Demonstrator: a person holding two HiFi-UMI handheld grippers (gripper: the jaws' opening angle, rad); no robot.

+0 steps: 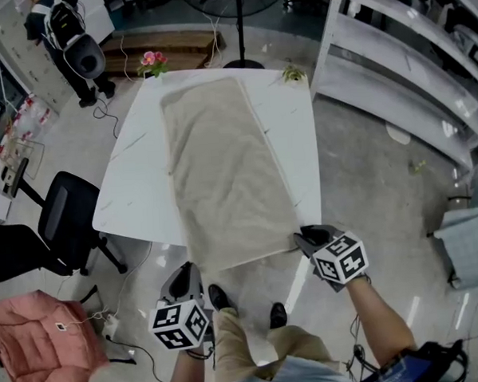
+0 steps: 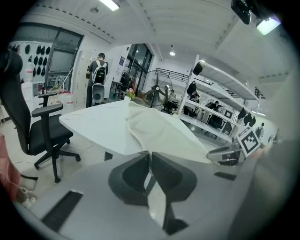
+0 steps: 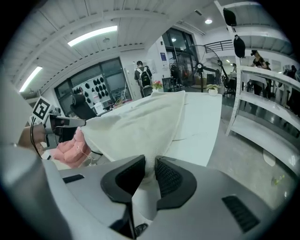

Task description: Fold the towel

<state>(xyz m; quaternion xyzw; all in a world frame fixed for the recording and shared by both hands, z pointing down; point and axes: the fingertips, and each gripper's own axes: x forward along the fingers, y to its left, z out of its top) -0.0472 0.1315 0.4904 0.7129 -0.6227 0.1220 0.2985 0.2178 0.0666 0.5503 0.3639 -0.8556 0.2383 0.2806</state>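
Observation:
A long beige towel [image 1: 222, 171] lies lengthwise on the white table [image 1: 135, 184], and its near end hangs out past the table's near edge. My left gripper [image 1: 186, 270] is shut on the near left corner. In the left gripper view the cloth [image 2: 154, 126] runs down into the closed jaws [image 2: 150, 157]. My right gripper [image 1: 301, 237] pinches the near right corner, and in the right gripper view the towel [image 3: 136, 126] bunches between the jaws [image 3: 150, 164]. The near edge is stretched between both grippers, lifted off the table.
A black office chair [image 1: 64, 215] stands left of the table, with a pink padded bundle [image 1: 39, 340] on the floor nearby. White shelving [image 1: 408, 65] runs along the right. Flowers [image 1: 152, 61] and a small plant [image 1: 294, 74] sit at the table's far edge. A person with a backpack [image 1: 67, 35] stands far left.

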